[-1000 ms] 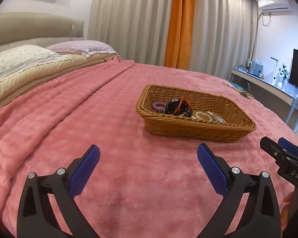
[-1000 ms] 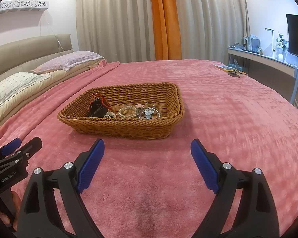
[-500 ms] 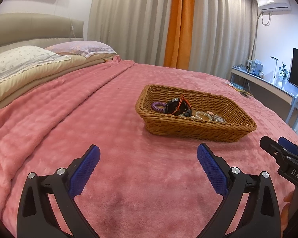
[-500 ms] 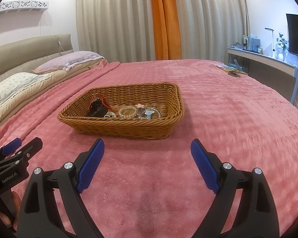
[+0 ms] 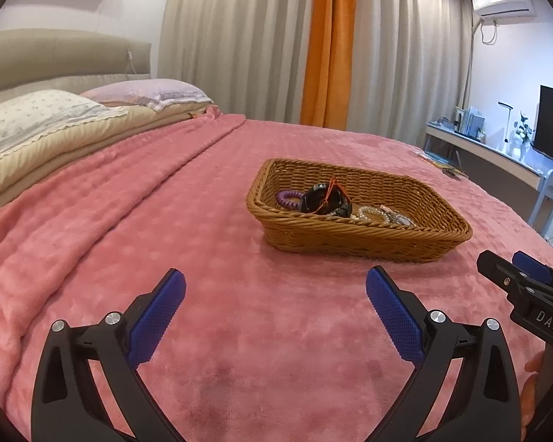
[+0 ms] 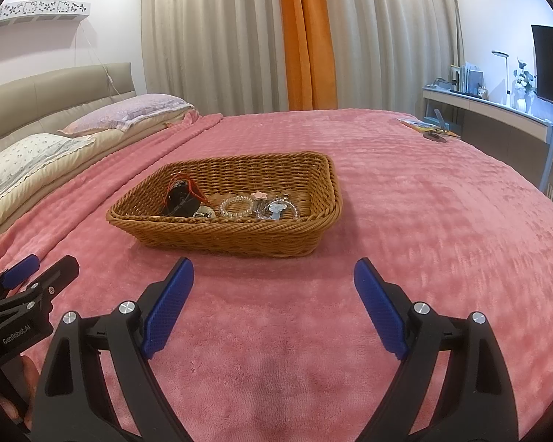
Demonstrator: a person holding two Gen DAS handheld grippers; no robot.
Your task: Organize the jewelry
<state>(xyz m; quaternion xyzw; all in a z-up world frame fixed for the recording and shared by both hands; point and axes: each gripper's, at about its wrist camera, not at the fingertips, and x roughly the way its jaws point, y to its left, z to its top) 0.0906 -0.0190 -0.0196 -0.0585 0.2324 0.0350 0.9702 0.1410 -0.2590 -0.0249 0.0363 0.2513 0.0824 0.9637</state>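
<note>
nothing moved; both grippers (image 5: 275, 296) (image 6: 273, 287) spread empty; woven wicker basket (image 6: 239, 235), plush blanket (image 6: 424, 221).

The bed (image 6: 405, 191) in front of me is wearing a pink plush blanket (image 5: 158, 221) that is covering most of it. A wicker basket (image 6: 239, 237) is sitting directly on the blanket near the middle. Two pillows (image 5: 37, 114) are lying at the head end, and some small flat items (image 6: 429, 129) are resting at the far edge.

basket (image 5: 354, 237) wall over jewelry (image 5: 383, 215)
</note>
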